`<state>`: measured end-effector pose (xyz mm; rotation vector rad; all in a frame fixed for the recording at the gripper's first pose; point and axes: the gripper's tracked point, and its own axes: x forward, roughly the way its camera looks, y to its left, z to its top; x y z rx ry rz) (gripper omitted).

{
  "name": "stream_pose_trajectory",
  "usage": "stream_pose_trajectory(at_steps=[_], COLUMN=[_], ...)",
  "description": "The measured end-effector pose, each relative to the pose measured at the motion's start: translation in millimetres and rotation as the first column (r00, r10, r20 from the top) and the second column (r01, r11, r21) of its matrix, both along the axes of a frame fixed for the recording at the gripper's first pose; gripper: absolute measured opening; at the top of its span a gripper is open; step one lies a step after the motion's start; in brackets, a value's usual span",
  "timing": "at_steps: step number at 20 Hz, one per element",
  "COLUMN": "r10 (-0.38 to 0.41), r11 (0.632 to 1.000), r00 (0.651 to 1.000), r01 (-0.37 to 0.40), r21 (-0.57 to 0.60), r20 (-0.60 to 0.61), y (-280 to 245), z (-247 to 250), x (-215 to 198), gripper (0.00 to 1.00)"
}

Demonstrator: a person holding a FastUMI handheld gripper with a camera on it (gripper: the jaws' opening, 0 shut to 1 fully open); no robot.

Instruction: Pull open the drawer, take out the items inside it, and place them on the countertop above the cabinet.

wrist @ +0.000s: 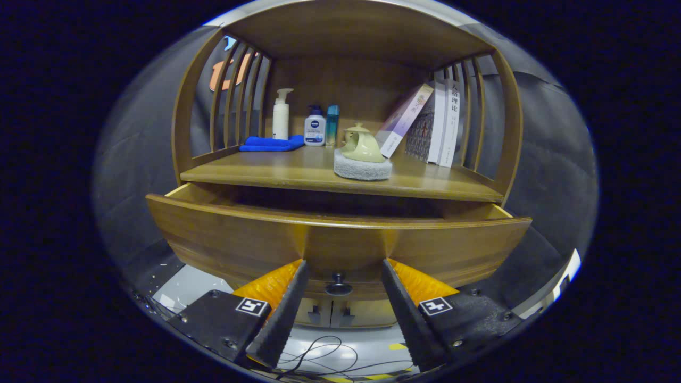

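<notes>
A wooden cabinet's drawer (340,242) stands pulled partly out, its curved front close ahead of my fingers. Its dark round knob (339,284) sits low on the front, in the gap between my two fingers and touched by neither. My gripper (343,266) is open, its fingers spread either side of the knob. The drawer's inside is dark and hidden behind the front panel. Above the drawer lies the wooden countertop (298,173), with a pale green teapot (360,143) on a grey pad (362,169).
On the countertop's back left stand a white pump bottle (281,114), a small blue-capped bottle (314,127), a teal tube (332,123) and a folded blue cloth (271,143). Books (433,125) lean at the back right. Slatted sides and a top shelf enclose the countertop. Cables (319,356) lie on the floor below.
</notes>
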<state>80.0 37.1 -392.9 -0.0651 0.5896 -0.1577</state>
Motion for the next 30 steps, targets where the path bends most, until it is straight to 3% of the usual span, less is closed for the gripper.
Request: stream_pose_trajectory(at_steps=[16,20,25,30], r10=[-0.010,0.049,0.135,0.191], r11=[1.000,0.999,0.988,0.977], r00=[1.000,0.998,0.984,0.929], r01=[0.010,-0.049,-0.142,-0.212], r21=[-0.002,0.014,0.053,0.034], r20=[-0.019,-0.033,0.118,0.315], y=[-5,1,7,5], z=[-5,1,78,190], x=[55,50,7,-48], gripper=[0.89,0.92,0.92,0.93])
